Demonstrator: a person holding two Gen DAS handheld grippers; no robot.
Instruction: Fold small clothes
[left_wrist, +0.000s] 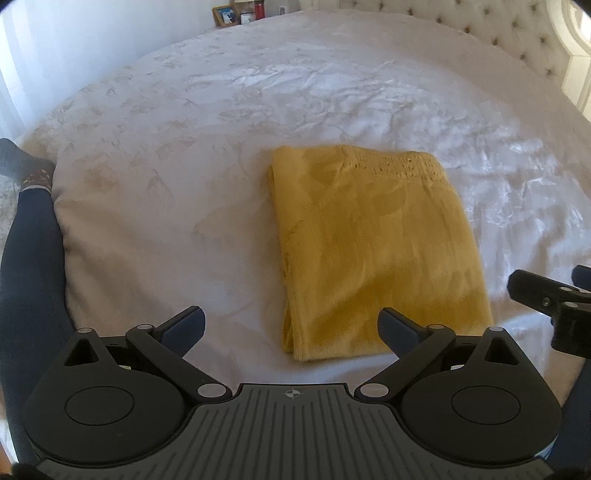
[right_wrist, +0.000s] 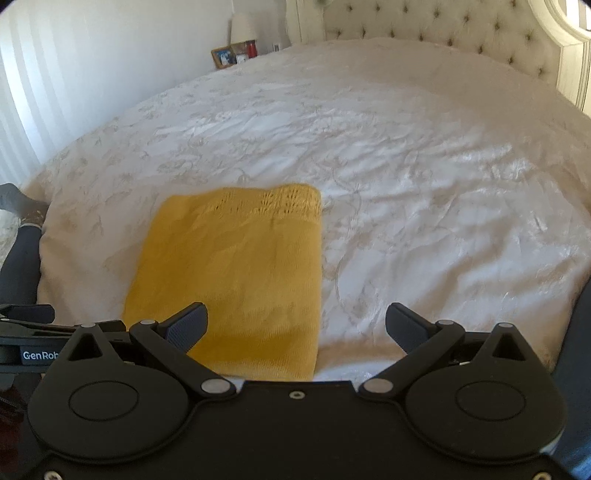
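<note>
Yellow knit cloth (left_wrist: 373, 254) lies flat on the white bedspread (left_wrist: 184, 155), folded into a neat box shape with a lacy strip along its far edge. In the left wrist view, the left gripper (left_wrist: 291, 328) has its two fingers spread wide and holds nothing. The cloth sits just past the fingers, more toward the right finger (left_wrist: 400, 332), and that fingertip shows in front of the cloth's near corner. I cannot tell if it touches. The left finger (left_wrist: 183, 328) is over bare bedspread. Off past the right finger, at the edge of this view, the black tip of the right gripper (left_wrist: 543, 295) pokes in above the bed. In the right wrist view, the right gripper (right_wrist: 297, 326) also has its fingers spread wide with nothing between them. Here the yellow knit cloth (right_wrist: 236, 273) lies out in front of the left finger (right_wrist: 186, 326), and its near edge runs under that fingertip and toward the middle of the gap. The right finger (right_wrist: 406, 326) is over plain white bedspread (right_wrist: 424, 192). A leg in dark pants with a gray sock (left_wrist: 14, 158) rests at the bed's edge, far off past the left finger. A padded headboard (right_wrist: 461, 33) stands at the far end, and a picture frame (right_wrist: 223, 57) sits beside it.
</note>
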